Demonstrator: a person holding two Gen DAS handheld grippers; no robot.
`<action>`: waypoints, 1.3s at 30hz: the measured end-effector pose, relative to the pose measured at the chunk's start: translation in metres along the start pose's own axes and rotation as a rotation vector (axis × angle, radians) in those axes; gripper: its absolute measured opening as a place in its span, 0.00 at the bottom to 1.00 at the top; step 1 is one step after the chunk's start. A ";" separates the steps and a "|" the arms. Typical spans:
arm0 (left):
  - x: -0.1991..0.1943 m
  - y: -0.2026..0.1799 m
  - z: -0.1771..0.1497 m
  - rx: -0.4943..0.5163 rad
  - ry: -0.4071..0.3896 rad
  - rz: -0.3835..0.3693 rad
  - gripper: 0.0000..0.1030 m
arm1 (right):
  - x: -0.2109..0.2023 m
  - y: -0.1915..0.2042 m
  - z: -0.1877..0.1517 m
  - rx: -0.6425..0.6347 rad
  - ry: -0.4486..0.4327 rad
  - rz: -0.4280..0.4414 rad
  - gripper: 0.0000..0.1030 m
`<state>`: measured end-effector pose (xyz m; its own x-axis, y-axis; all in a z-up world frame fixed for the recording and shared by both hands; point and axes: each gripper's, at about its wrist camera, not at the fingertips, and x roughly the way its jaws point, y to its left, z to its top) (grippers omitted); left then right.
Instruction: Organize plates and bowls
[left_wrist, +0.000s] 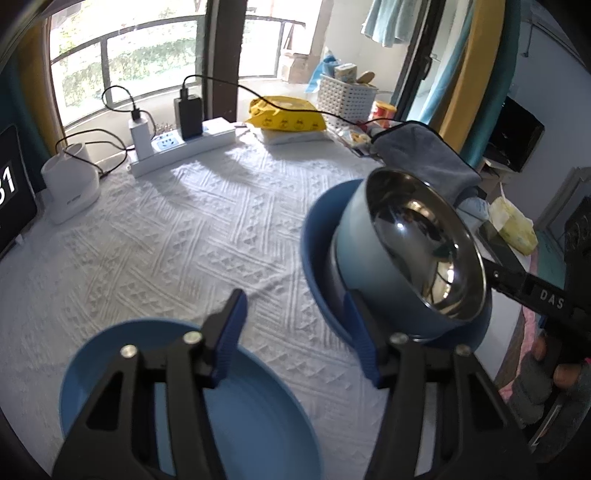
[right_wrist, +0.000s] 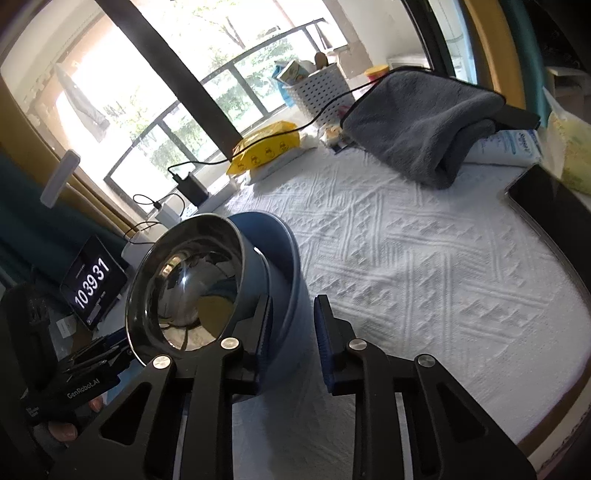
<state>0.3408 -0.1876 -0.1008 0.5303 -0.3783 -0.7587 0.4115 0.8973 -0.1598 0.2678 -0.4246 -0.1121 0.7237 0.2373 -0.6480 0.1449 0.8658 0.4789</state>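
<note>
Both pairs of blue-padded fingers stand spread: the left gripper (left_wrist: 295, 332) hangs released over the table, and the right gripper (right_wrist: 291, 332) has its jaws apart with the rim of a blue plate (right_wrist: 291, 254) between them; whether the pads touch it cannot be told. That plate is tipped up on edge, with a steel-lined bowl (right_wrist: 184, 280) tilted against it. A second blue plate (left_wrist: 258, 424) lies flat beneath the left gripper, so there are two plates and one bowl. All sit on a white quilted tablecloth (left_wrist: 166, 240) by a wide window (left_wrist: 147, 55). Further off lie a folded grey towel (right_wrist: 417, 122), a white basket (left_wrist: 345, 98) and a yellow packet (left_wrist: 286, 114). A screen (right_wrist: 92, 284) reads "10 39 31"; the grippers' bodies are lettered "GenRobot.AI" and "DAS".
</note>
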 end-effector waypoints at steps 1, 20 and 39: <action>-0.001 -0.002 0.000 0.009 -0.002 -0.002 0.45 | 0.000 0.000 0.000 0.003 0.000 0.005 0.22; -0.005 -0.018 -0.001 0.057 -0.010 -0.019 0.21 | -0.003 0.012 -0.002 -0.045 -0.019 -0.055 0.16; -0.021 -0.018 -0.001 0.047 -0.028 -0.037 0.21 | -0.020 0.022 0.000 -0.076 -0.044 -0.063 0.16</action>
<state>0.3213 -0.1959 -0.0831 0.5345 -0.4174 -0.7349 0.4652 0.8713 -0.1565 0.2567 -0.4101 -0.0881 0.7438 0.1630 -0.6482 0.1407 0.9098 0.3903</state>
